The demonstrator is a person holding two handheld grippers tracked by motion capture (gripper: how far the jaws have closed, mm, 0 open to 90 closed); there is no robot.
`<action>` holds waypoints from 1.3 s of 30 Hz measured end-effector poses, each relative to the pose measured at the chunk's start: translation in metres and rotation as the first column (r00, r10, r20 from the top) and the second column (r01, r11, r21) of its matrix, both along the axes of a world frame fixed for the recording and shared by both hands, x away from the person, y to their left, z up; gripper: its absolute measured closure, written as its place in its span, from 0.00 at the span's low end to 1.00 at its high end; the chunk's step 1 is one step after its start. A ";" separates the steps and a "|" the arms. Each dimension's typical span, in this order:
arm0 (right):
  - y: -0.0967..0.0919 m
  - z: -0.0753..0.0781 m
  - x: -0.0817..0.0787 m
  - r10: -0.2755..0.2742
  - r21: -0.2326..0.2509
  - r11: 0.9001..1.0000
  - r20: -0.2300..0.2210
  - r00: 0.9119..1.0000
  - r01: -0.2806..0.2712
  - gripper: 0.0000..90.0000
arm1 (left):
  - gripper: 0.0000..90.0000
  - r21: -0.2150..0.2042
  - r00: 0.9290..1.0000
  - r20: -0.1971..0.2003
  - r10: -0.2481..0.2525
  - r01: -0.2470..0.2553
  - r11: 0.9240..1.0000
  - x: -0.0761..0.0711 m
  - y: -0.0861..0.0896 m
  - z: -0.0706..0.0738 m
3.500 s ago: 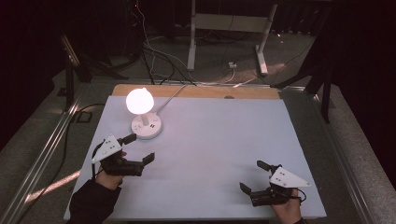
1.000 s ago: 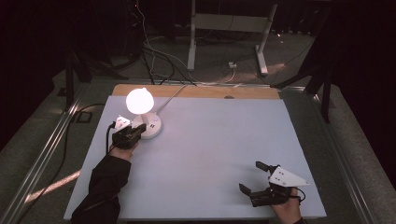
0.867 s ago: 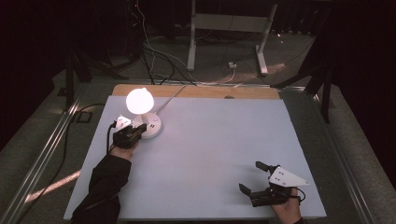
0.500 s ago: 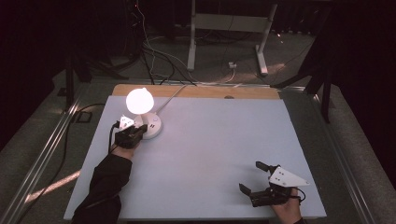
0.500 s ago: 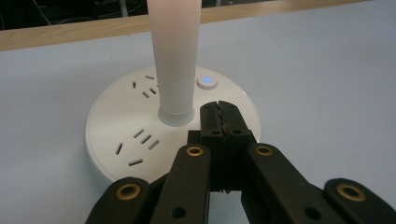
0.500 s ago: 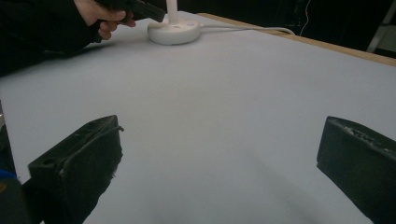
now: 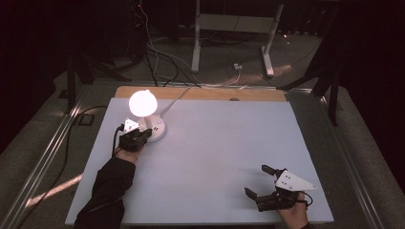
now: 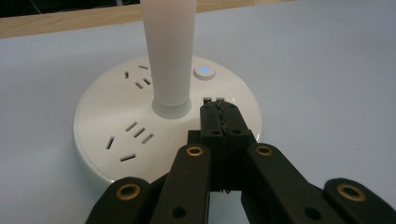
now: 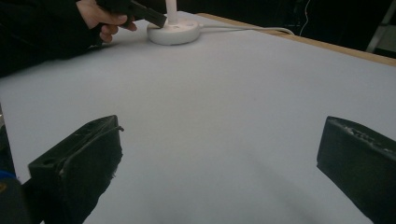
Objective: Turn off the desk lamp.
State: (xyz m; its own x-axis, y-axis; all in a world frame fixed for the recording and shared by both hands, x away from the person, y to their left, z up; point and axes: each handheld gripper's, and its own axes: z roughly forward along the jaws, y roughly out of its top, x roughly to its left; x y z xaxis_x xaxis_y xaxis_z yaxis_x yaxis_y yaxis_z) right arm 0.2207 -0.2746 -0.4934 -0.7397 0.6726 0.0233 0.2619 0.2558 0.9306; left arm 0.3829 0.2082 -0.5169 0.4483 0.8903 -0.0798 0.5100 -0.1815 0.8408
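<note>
Since the earliest picture the left gripper [image 7: 143, 136] has travelled from the bare table up to the lamp [image 7: 143, 103], and over the last second it has hardly shifted; the right gripper [image 7: 265, 191] lies where it was, near the front right corner of the table [image 7: 224, 143]. The lamp stands at the far left of the table, its globe lit, its round white base [image 8: 116, 116] carrying sockets and a small button [image 8: 204, 71] that glows blue. In the left gripper view the jaws are pressed together with nothing between them, their joined tip resting on or just over the base beside the stem [image 8: 169, 51], a little short of the button. My guess is that the closed tip is meant to press that button. Risks: the tip may land on the ports just in front of it instead, or a sideways shove may slide the light base across the smooth table or rock the stem. The left forearm stretches forward and slightly inward, the hand gripping the tool nearly level with a slight downward tilt. The right hand rests low at the table edge, its jaws spread wide and empty, pointing across the table toward the lamp.
</note>
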 end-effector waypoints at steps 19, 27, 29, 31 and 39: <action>0.000 0.000 0.000 -0.001 0.000 1.000 -0.001 1.000 0.001 0.00 | 1.00 0.015 1.000 0.028 -0.004 0.004 1.000 -0.002 -0.001 0.012; 0.000 0.000 0.000 -0.001 0.000 1.000 -0.003 1.000 0.001 0.00 | 1.00 -0.007 0.999 0.033 0.003 -0.002 1.000 -0.002 0.003 0.016; 0.000 0.000 0.000 0.000 -0.001 1.000 -0.002 1.000 0.000 0.00 | 1.00 -0.007 0.999 0.034 0.002 -0.002 1.000 -0.002 0.003 0.016; 0.000 0.000 0.000 0.001 -0.003 1.000 -0.003 1.000 -0.001 0.00 | 1.00 -0.001 0.999 0.032 0.002 -0.002 1.000 -0.002 0.002 0.016; 0.000 -0.001 0.000 0.002 -0.003 1.000 -0.004 1.000 -0.002 0.00 | 1.00 0.009 1.000 0.012 -0.001 0.001 1.000 -0.001 0.001 0.011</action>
State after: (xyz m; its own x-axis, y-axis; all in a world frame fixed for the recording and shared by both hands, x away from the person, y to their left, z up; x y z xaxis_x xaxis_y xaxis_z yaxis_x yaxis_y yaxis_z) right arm 0.2209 -0.2741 -0.4942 -0.7409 0.6712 0.0246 0.2655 0.2590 0.9287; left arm 0.3818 0.2096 -0.5055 0.4500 0.8906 -0.0661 0.4999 -0.1899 0.8450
